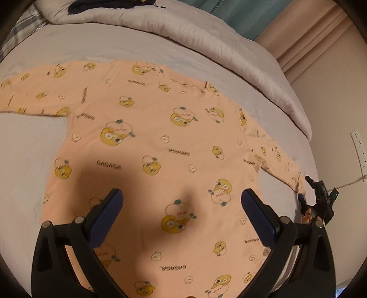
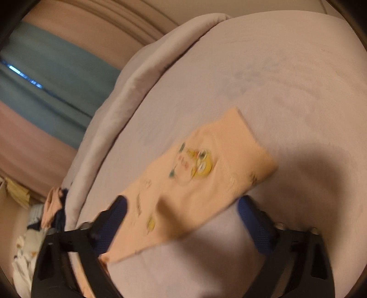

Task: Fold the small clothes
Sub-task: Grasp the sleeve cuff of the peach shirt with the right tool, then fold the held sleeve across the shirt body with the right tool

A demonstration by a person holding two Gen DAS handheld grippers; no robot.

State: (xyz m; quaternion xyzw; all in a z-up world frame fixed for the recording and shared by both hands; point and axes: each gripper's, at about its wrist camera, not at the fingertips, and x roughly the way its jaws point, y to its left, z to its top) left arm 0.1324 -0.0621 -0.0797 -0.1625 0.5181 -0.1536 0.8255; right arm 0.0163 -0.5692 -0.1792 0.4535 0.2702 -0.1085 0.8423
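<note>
A small peach long-sleeved shirt (image 1: 160, 142) with yellow cartoon prints lies spread flat on the grey bed (image 1: 27, 146), both sleeves out. My left gripper (image 1: 182, 201) is open and empty, hovering above the shirt's lower body. The right gripper shows at the right sleeve's cuff in the left wrist view (image 1: 321, 201). In the right wrist view the right gripper (image 2: 182, 206) is open, its fingers either side of the shirt's sleeve (image 2: 197, 181), which lies on the bed; the view is blurred.
A rolled grey duvet (image 1: 206, 39) lies along the far side of the bed. A dark garment (image 1: 91, 5) sits on it. More clothes (image 2: 52, 206) are piled beyond the bed edge. A wall socket (image 1: 359, 146) is on the right wall.
</note>
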